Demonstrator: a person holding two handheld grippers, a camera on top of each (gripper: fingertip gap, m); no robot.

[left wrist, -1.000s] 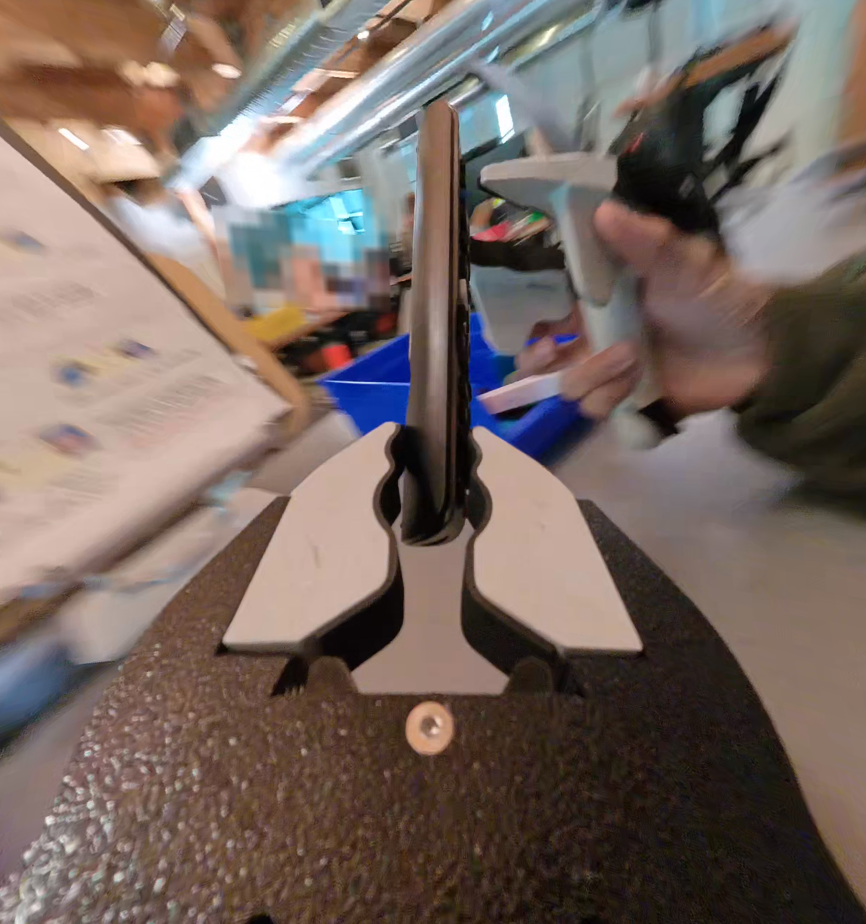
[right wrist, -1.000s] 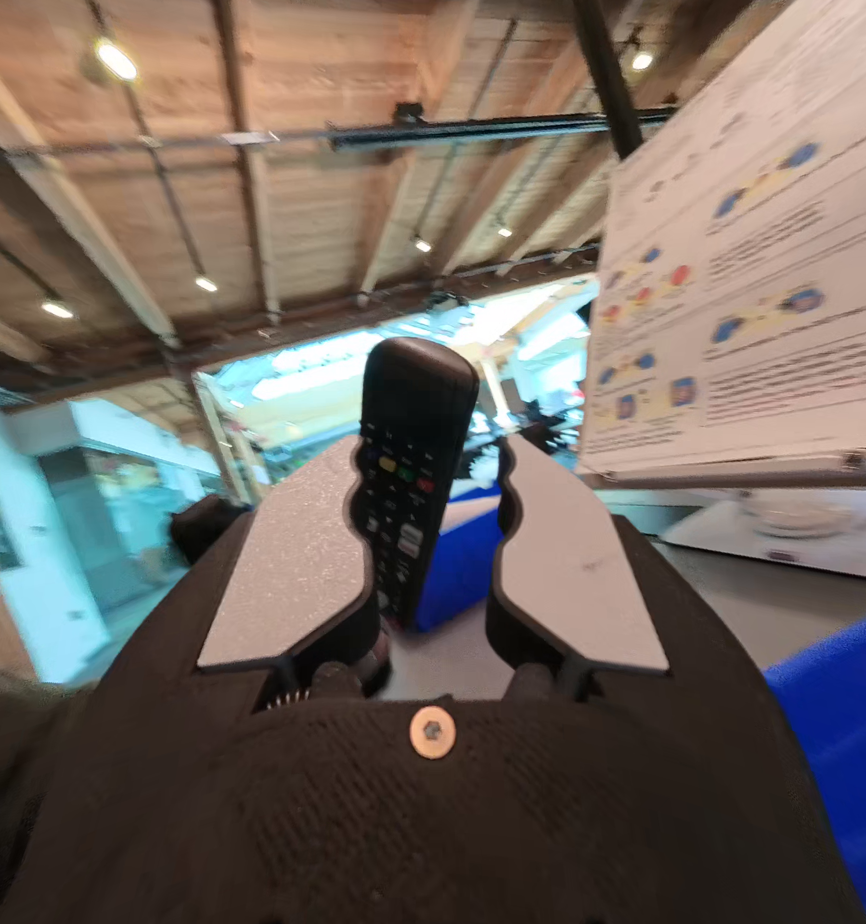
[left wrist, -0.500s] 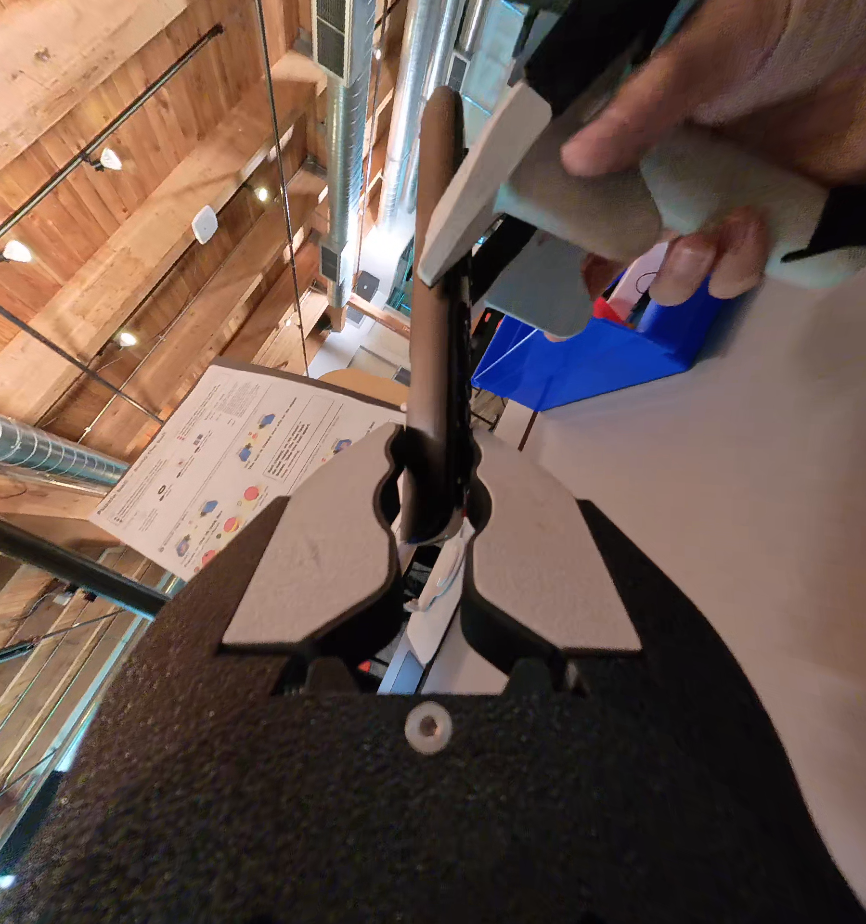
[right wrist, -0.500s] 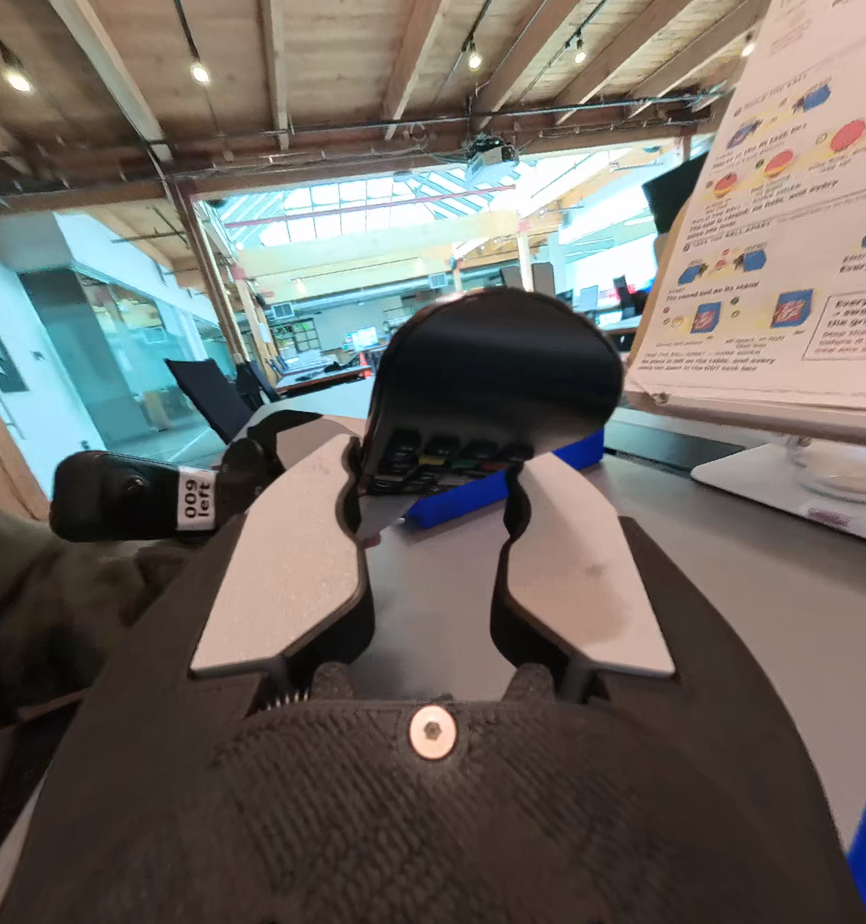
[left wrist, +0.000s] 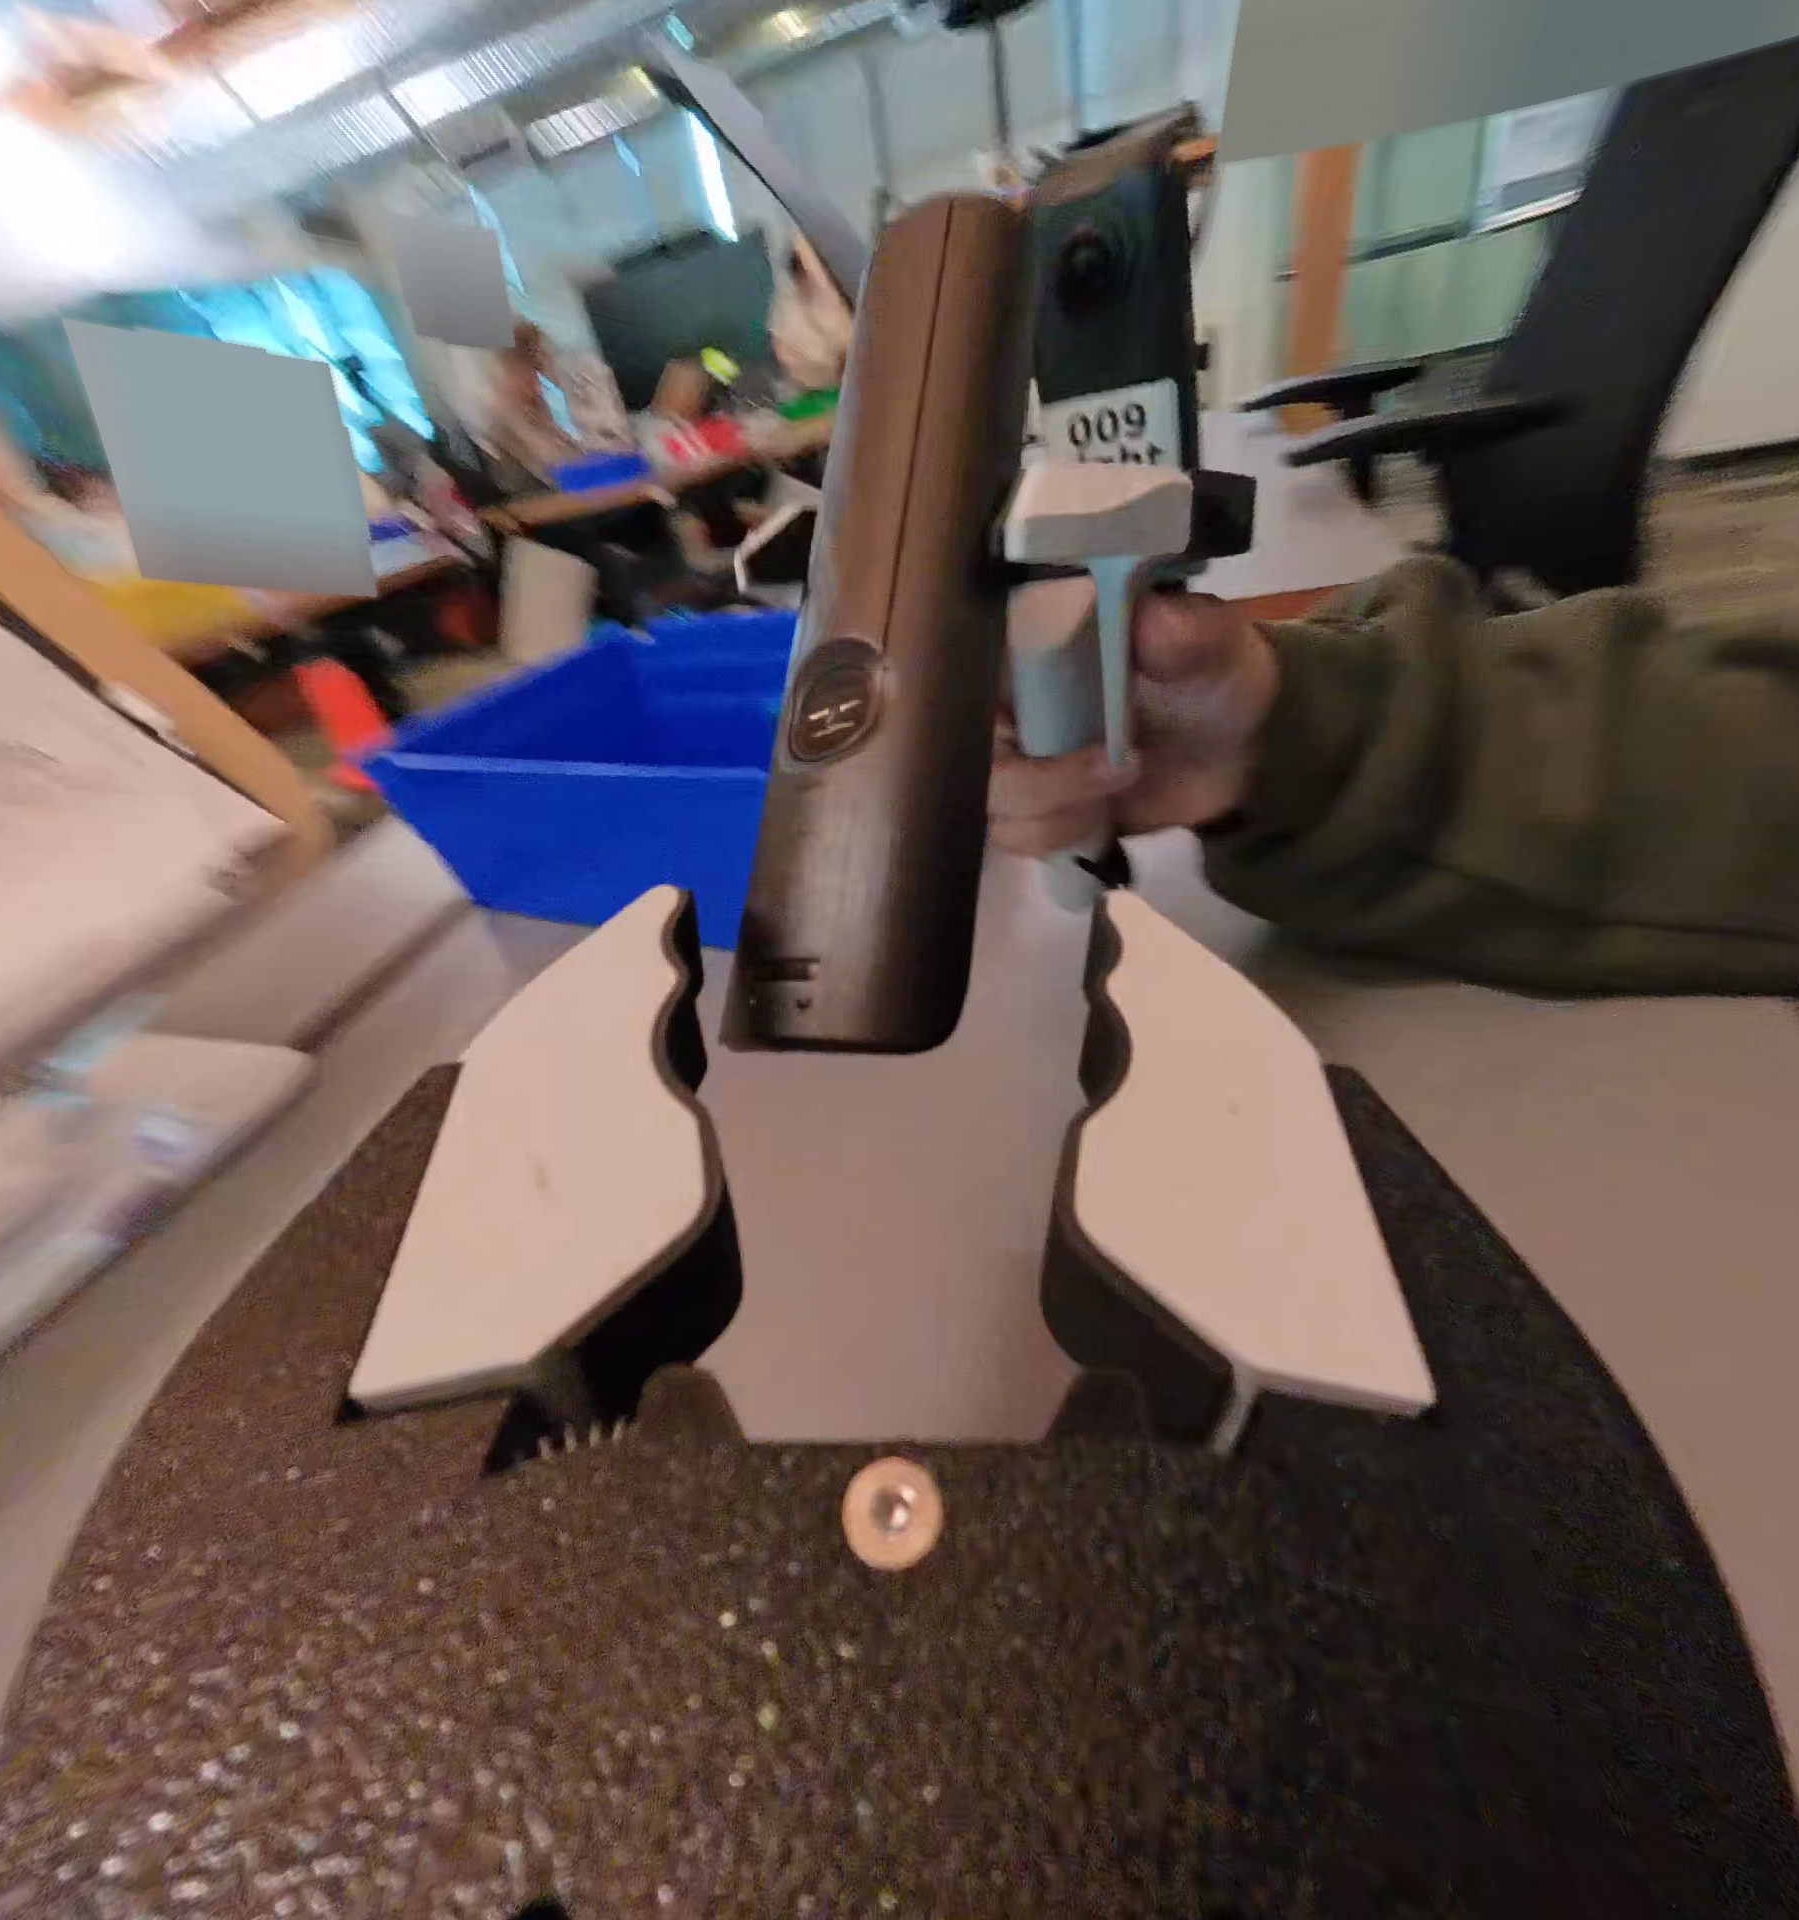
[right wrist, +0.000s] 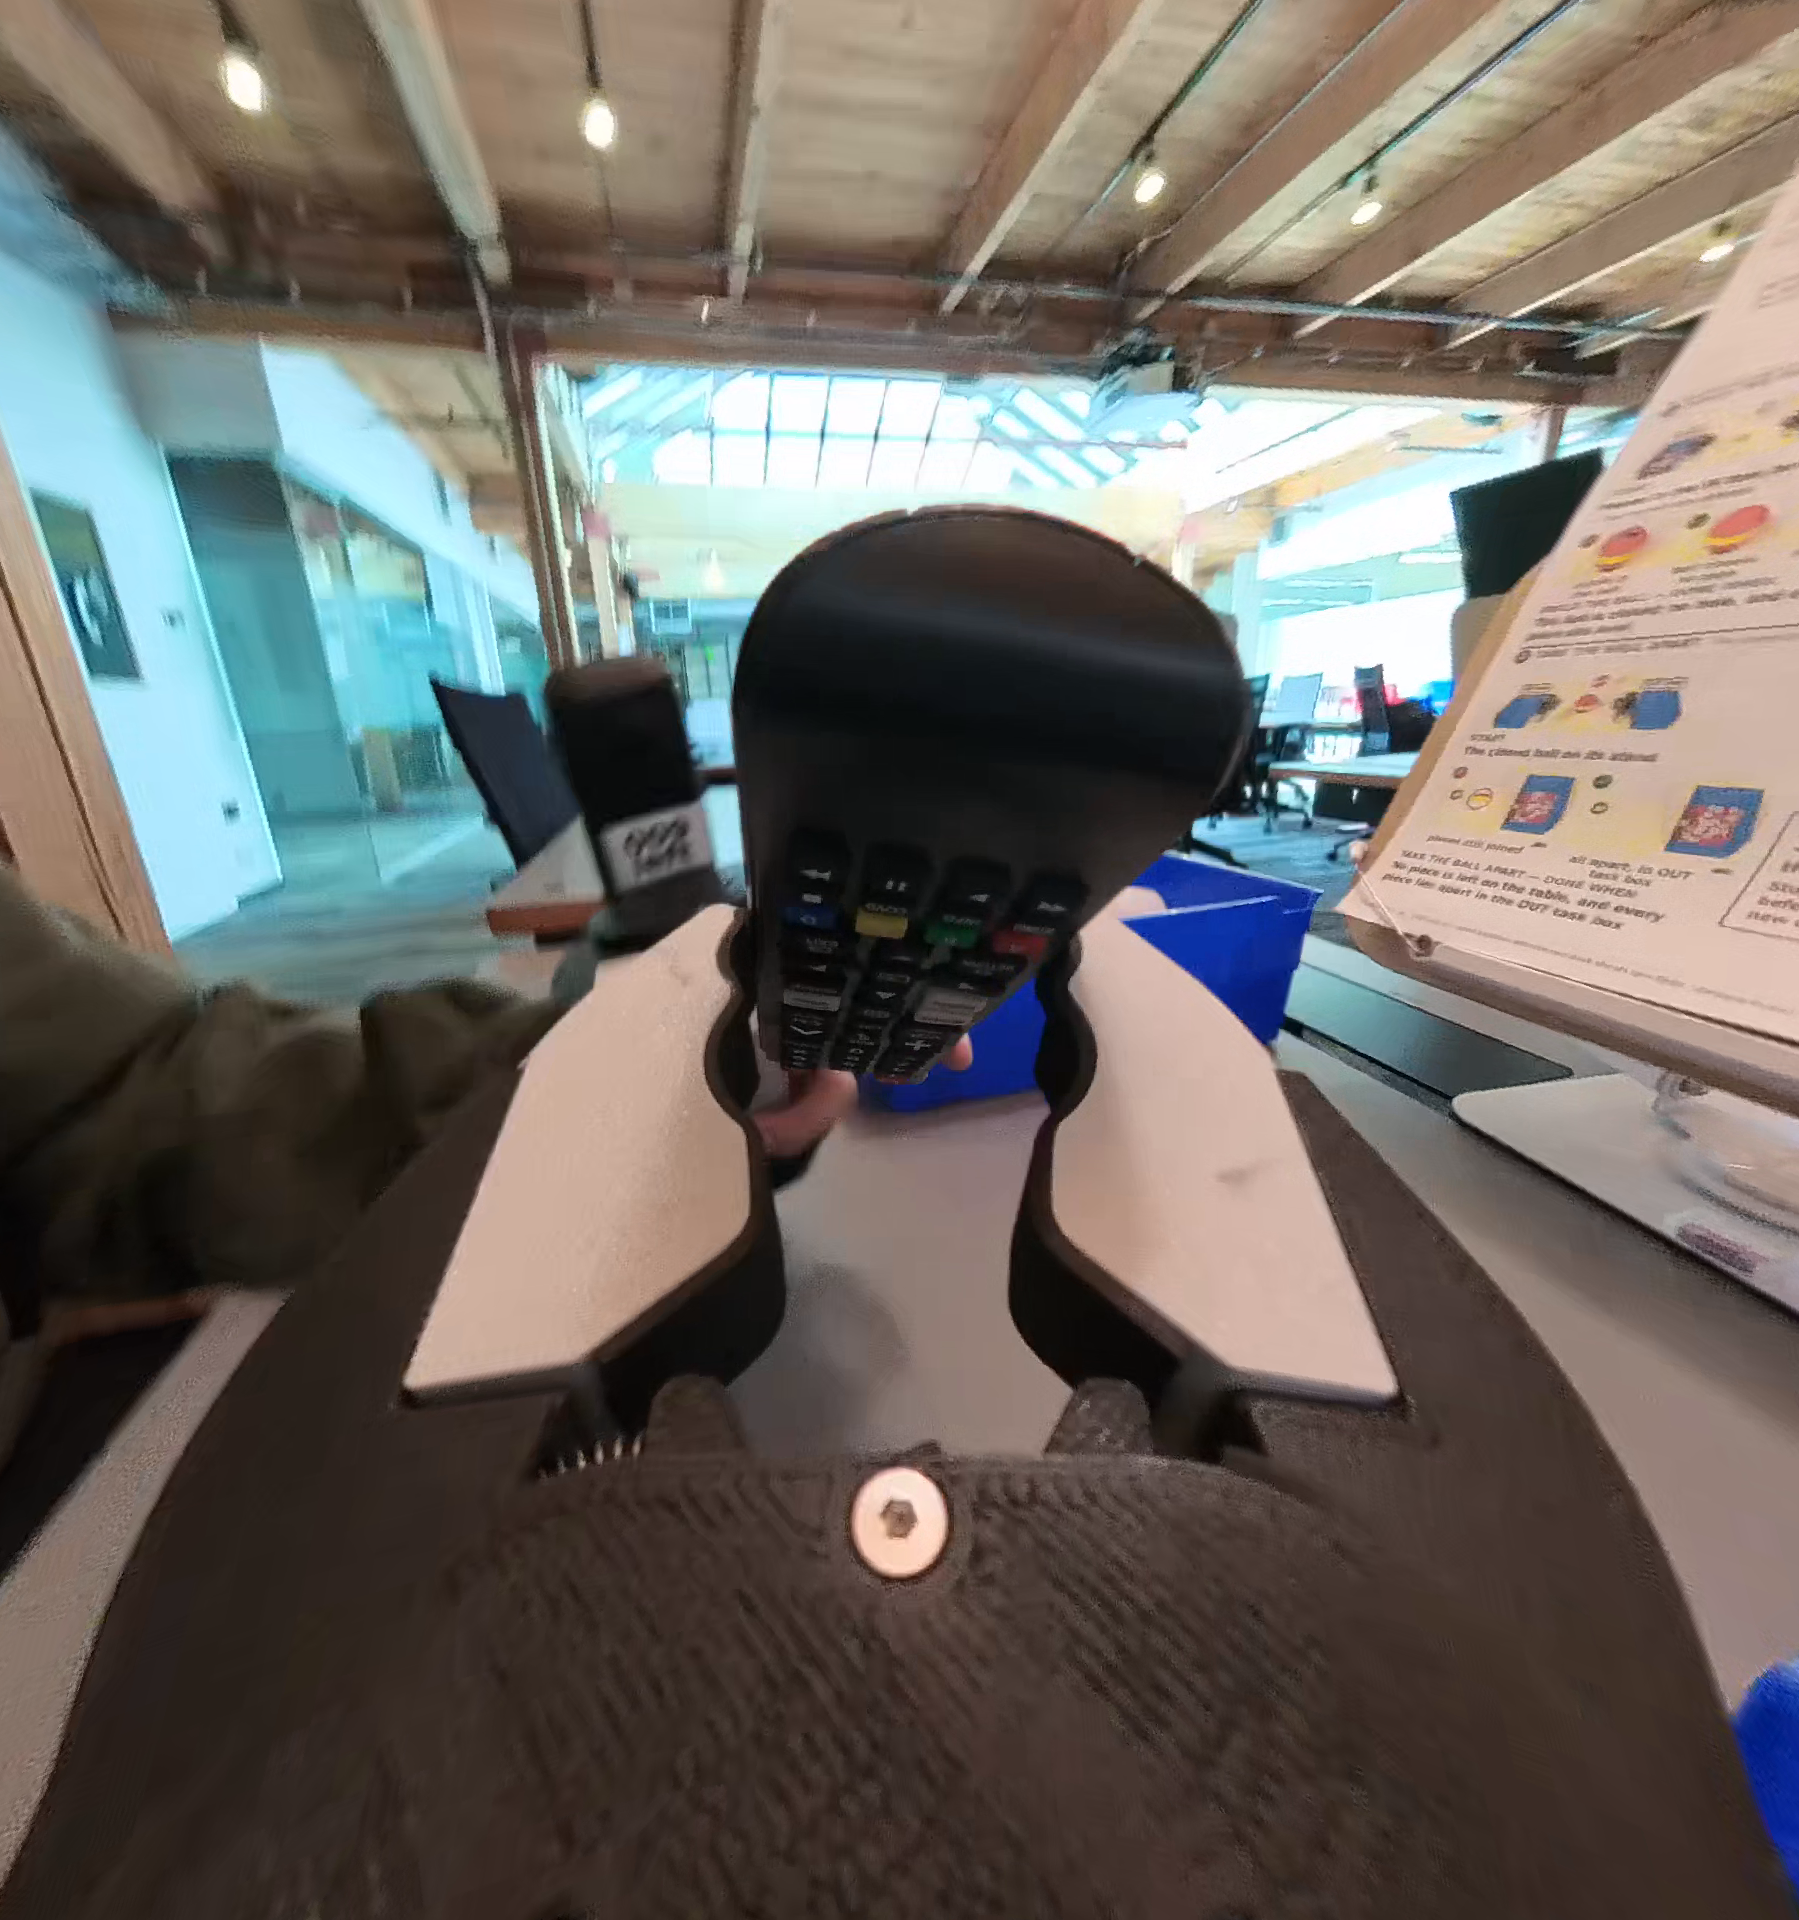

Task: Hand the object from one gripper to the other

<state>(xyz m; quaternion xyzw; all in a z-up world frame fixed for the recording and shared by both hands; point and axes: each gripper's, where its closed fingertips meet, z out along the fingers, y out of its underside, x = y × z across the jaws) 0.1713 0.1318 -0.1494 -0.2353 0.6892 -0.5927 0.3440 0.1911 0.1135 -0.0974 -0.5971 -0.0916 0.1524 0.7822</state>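
Observation:
A black remote control (left wrist: 874, 644) stands upright in the left wrist view with its back showing. Its lower end hangs between the fingertips of my left gripper (left wrist: 890, 914), which is open, with a gap on each side. My right gripper (left wrist: 1020, 540) clamps the remote's upper part from the right, held by a hand in an olive sleeve (left wrist: 1549, 758). In the right wrist view my right gripper (right wrist: 895, 935) is shut on the remote (right wrist: 978, 727), button side facing me. The left tool's black camera block (right wrist: 635, 790) shows behind it.
A blue bin (left wrist: 583, 810) stands on the grey table (left wrist: 1497, 1195) behind the remote, and also shows in the right wrist view (right wrist: 1217, 935). A printed instruction sheet on a stand (right wrist: 1653, 727) is at the right. A black office chair (left wrist: 1601, 364) is beyond the table.
My left gripper has opened and let go of the remote. My right gripper has closed on the remote's upper part. Both views have swung toward level.

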